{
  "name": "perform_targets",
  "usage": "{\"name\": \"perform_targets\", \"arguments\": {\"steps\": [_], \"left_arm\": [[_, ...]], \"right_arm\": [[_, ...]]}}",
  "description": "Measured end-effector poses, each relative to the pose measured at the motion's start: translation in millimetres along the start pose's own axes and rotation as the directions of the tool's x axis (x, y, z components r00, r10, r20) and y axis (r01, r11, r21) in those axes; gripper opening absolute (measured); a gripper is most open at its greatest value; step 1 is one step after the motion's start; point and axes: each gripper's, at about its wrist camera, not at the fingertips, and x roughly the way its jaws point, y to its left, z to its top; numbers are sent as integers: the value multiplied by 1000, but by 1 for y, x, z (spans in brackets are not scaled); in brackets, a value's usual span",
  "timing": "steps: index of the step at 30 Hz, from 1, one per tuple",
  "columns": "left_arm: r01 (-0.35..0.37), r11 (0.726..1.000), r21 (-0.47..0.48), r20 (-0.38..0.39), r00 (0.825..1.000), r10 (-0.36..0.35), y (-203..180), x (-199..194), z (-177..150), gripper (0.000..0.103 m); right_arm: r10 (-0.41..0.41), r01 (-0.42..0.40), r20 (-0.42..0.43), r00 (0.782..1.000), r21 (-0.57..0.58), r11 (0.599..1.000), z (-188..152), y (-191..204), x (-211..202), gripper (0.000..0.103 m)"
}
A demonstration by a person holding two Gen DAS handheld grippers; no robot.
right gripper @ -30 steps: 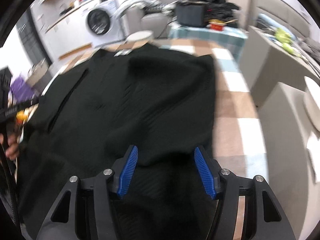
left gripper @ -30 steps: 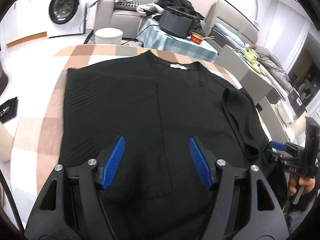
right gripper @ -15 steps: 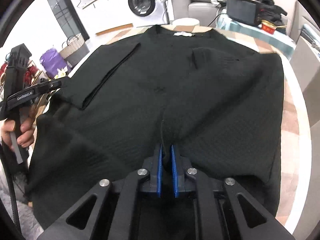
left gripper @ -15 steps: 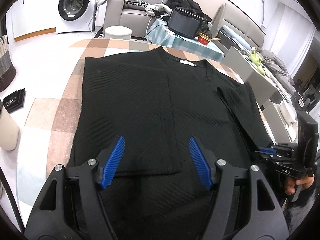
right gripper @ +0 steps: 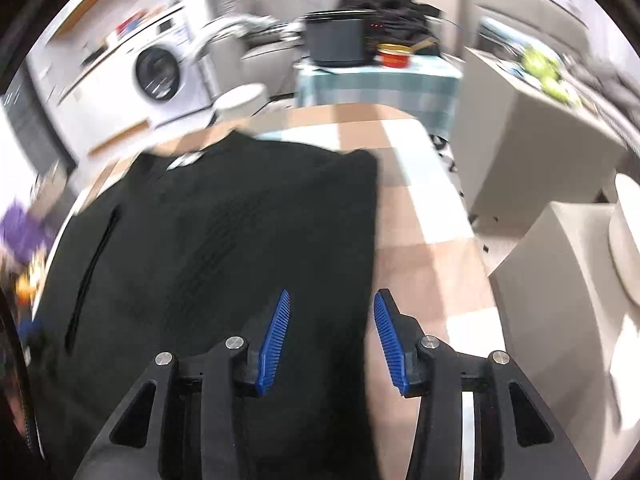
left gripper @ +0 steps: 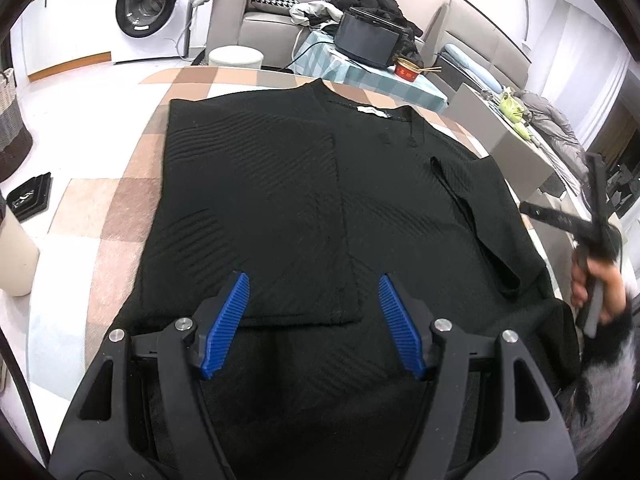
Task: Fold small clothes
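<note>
So, checkered tabletop [left gripper: 100,208] in tan, white and pale blue squares, rounded far edge. Room behind it: white front-loading washing machine [left gripper: 150,4] far left, grey sofa [left gripper: 256,12] with clothes heaped on it, round white stool [left gripper: 236,58] near the tabletop's far edge, side table with teal checked cloth [left gripper: 360,76] carrying a dark box-shaped appliance [left gripper: 366,40] and a red bowl [left gripper: 408,70]. Woven basket [left gripper: 10,120] on the floor at left. Right wrist view is motion-blurred.

Black sweater [left gripper: 280,200] lies flat on the tabletop, neck label toward the far edge; one side panel is folded over the middle, a sleeve lies folded along the other side.

Left gripper [left gripper: 312,320] hovers over the sweater's near hem, blue fingers [left gripper: 224,324] spread wide, nothing between them, no contact visible with the cloth.

Right gripper [right gripper: 328,340] is over the sweater's right edge, fingers [right gripper: 274,336] partly apart and opening; the cloth edge shows in the gap below them but is not pinched. From the left wrist view this gripper [left gripper: 568,220] appears blurred at far right, held by a hand [left gripper: 596,284].
</note>
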Motion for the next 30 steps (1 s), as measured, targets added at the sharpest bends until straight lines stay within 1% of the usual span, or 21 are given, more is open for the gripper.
{"name": "perform_targets", "arguments": {"steps": [3, 5, 6, 7, 8, 9, 10, 12, 13, 14, 15, 16, 17, 19, 20, 22, 23, 25, 26, 28, 30], "left_arm": [[-24, 1000, -12, -7, 1000, 24, 6, 0, -5, 65], [-30, 999, -21, -14, 999, 30, 11, 1, -8, 65], [-36, 999, -29, -19, 999, 35, 13, 2, -9, 65], [-38, 999, -33, -21, 999, 38, 15, 3, -10, 65], [-40, 999, -36, -21, 999, 40, 17, 3, -11, 65], [-44, 998, -40, -22, 999, 43, 19, 2, -11, 65], [-46, 998, -43, -19, 999, 45, 20, 2, -11, 65], [-50, 998, -48, -12, 999, 49, 24, -1, -12, 65], [-53, 997, -51, -9, 999, 53, 26, -2, -12, 65], [-57, 997, -57, -7, 998, 57, 28, -3, -13, 65], [-59, 996, -65, -6, 998, 59, 30, -4, -13, 65], [-58, 996, -74, -7, 998, 57, 32, -4, -13, 65], [-57, 995, -80, -8, 998, 56, 34, -5, -14, 65], [-62, 994, -86, -6, 998, 62, 36, -6, -15, 65], [-62, 994, -86, -6, 998, 62, 37, -6, -16, 65], [-63, 995, -83, -3, 998, 63, 36, -9, -18, 65], [-65, 995, -82, -3, 998, 65, 36, -10, -19, 65], [-70, 994, -78, -3, 998, 70, 35, -12, -21, 65], [-71, 994, -78, -4, 997, 71, 35, -13, -22, 65], [-73, 994, -80, -6, 997, 73, 35, -16, -25, 65], [-78, 994, -79, -3, 997, 78, 35, -19, -28, 65]], "right_arm": [[4, -4, -24, 1000, 11, 1000, 13, -6, 21, 45], [47, -47, -39, 998, 8, 999, 18, -5, 35, 45], [38, -38, -50, 998, -1, 999, 20, -3, 41, 45], [10, -11, -62, 998, -15, 1000, 21, 0, 49, 44], [0, -1, -40, 999, -30, 1000, 21, 2, 50, 34], [17, -18, -25, 1000, -39, 999, 20, 2, 48, 17], [48, -49, -16, 999, -44, 998, 19, 3, 48, 12], [96, -95, 24, 995, -29, 995, 19, 0, 40, 9], [93, -92, 51, 994, -11, 996, 18, -5, 37, 8], [65, -67, 82, 995, 27, 997, 19, -12, 31, 8], [24, -32, 95, 995, 80, 996, 20, -21, 28, 8], [22, -32, 89, 996, 111, 993, 22, -26, 28, 8], [46, -54, 56, 997, 142, 988, 23, -33, 33, 9], [36, -35, -6, 999, 137, 990, 23, -33, 42, 13], [32, -29, -18, 999, 132, 991, 21, -32, 43, 17], [-1, 3, -15, 1000, 124, 992, 17, -30, 34, 19], [0, 0, -2, 1000, 121, 993, 15, -28, 28, 20], [21, -22, 10, 1000, 102, 995, 7, -24, 14, 21], [51, -51, 12, 999, 83, 995, 1, -20, 4, 22], [83, -83, 10, 997, 52, 995, -13, -15, -11, 30], [94, -95, 22, 995, 24, 995, -31, -10, -32, 46]]}}
